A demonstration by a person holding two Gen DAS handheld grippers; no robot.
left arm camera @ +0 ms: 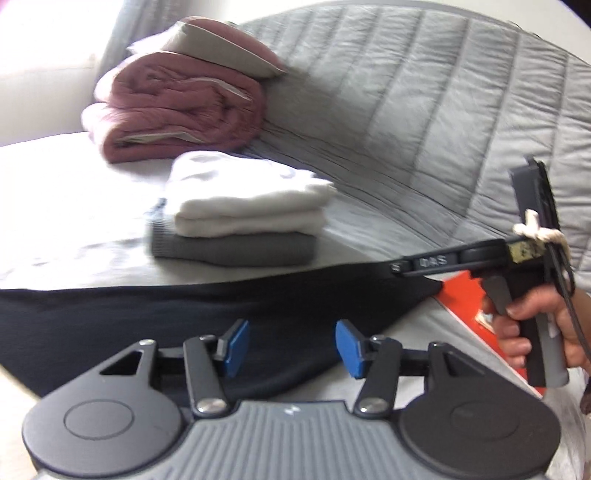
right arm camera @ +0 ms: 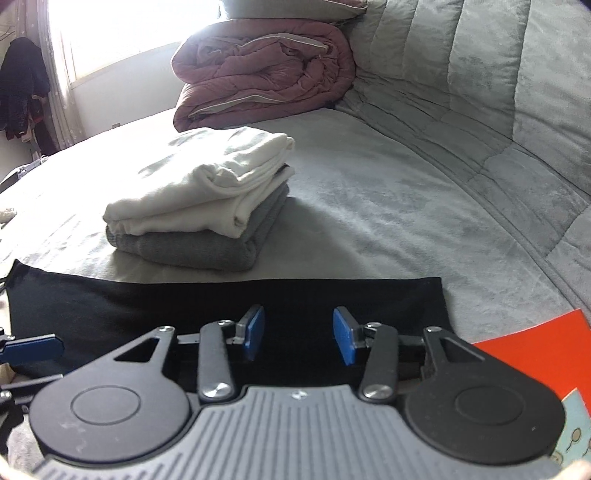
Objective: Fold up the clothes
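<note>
Showing hand (left arm camera: 532, 332) only left view, dark clothes (right arm camera: 22, 88) only right

Wide bed under pale grey velvety cover (right arm camera: 388, 206); grey quilted padded headboard (right arm camera: 480, 92) along its far right edge. Bright overexposed window (right arm camera: 122, 33) at far left, patterned curtain (right arm camera: 55, 92) beside it. Dark clothes (right arm camera: 22, 88) hanging at left wall. Daylight washes the bed's left side.

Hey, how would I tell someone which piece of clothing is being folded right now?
On the grey bed, a pink comforter lies rolled by the headboard, with a folded stack before it, white garment on grey one. The black garment lies nearest: the only dark, flat, unstacked piece.
</note>
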